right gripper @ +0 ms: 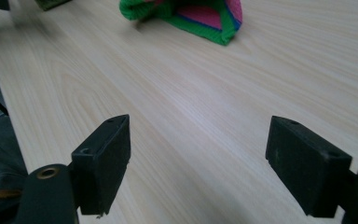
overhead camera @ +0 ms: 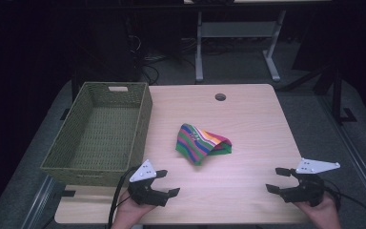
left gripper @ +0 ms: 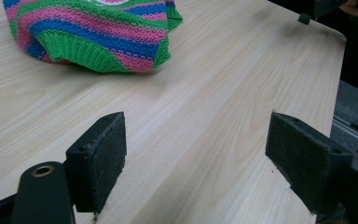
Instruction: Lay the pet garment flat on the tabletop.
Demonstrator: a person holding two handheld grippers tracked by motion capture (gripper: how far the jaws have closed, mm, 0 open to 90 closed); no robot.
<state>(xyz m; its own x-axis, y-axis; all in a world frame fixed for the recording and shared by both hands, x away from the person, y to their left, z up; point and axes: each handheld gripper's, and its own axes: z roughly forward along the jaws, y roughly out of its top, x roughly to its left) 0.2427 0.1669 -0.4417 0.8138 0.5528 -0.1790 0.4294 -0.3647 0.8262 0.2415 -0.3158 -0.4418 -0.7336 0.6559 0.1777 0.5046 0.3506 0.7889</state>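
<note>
Both grippers rest at the near edge of the table (overhead camera: 248, 191). The left gripper (overhead camera: 167, 183) sits near the front corner of the basket (overhead camera: 145, 109); the right gripper (overhead camera: 279, 180) sits toward the near right corner. Each has its jaws spread wide with nothing between them, as both gripper views confirm.

The striped knitted garment (overhead camera: 203, 143) lies crumpled near the table's middle, apart from both grippers and just right of the basket. The basket, woven and green, stands along the left edge.

Recommended approach: advance each gripper toward a separate edge of the garment. Select the green ribbed hem (left gripper: 86, 51) for one grip. Keep the jaws low so the lower pad slides under the fabric. Close only when a single layer sits between the pads.
</note>
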